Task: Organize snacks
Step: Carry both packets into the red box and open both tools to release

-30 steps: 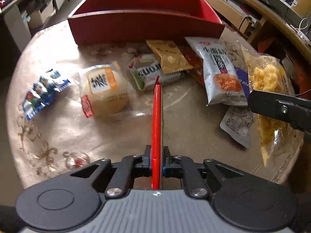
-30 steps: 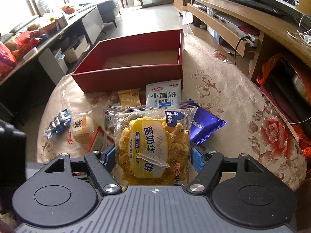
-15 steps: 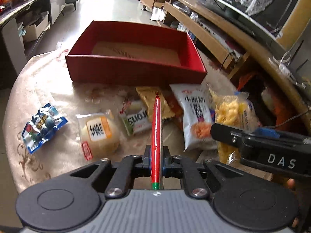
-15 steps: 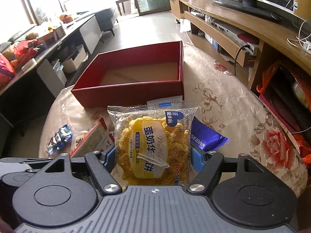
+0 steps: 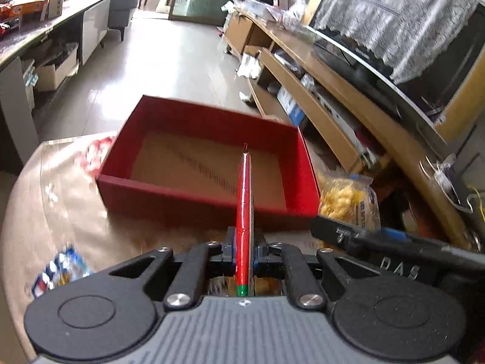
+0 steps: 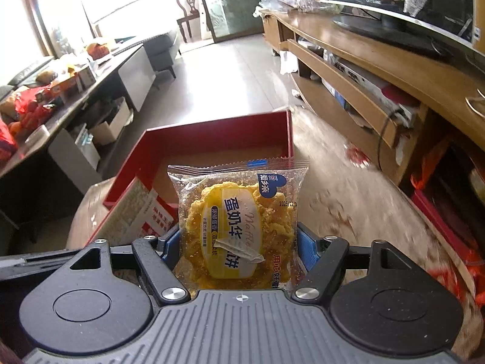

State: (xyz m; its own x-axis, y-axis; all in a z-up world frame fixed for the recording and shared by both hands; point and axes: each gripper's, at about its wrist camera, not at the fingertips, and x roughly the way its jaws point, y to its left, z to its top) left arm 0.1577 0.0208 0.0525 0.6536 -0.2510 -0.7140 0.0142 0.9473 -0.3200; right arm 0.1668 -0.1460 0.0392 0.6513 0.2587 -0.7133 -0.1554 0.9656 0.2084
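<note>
My left gripper (image 5: 244, 250) is shut on a flat red snack packet (image 5: 245, 212), held edge-on above the near wall of the open red box (image 5: 188, 195); the same packet shows in the right wrist view (image 6: 136, 212). My right gripper (image 6: 239, 239) is shut on a clear bag of yellow waffle cake (image 6: 239, 221), held just short of the red box (image 6: 212, 133). That bag also shows in the left wrist view (image 5: 348, 200), right of the box. The box holds nothing visible but its brown floor.
The box sits on a round table with a beige patterned cloth (image 5: 54, 212). A blue snack packet (image 5: 57, 273) lies at the table's left front. A wooden TV cabinet (image 6: 379, 69) stands to the right. A dark counter (image 6: 60, 112) runs along the left.
Both grippers have lifted and moved forward toward the red box with their packets. The snacks left on the table have dropped out of view below the grippers.
</note>
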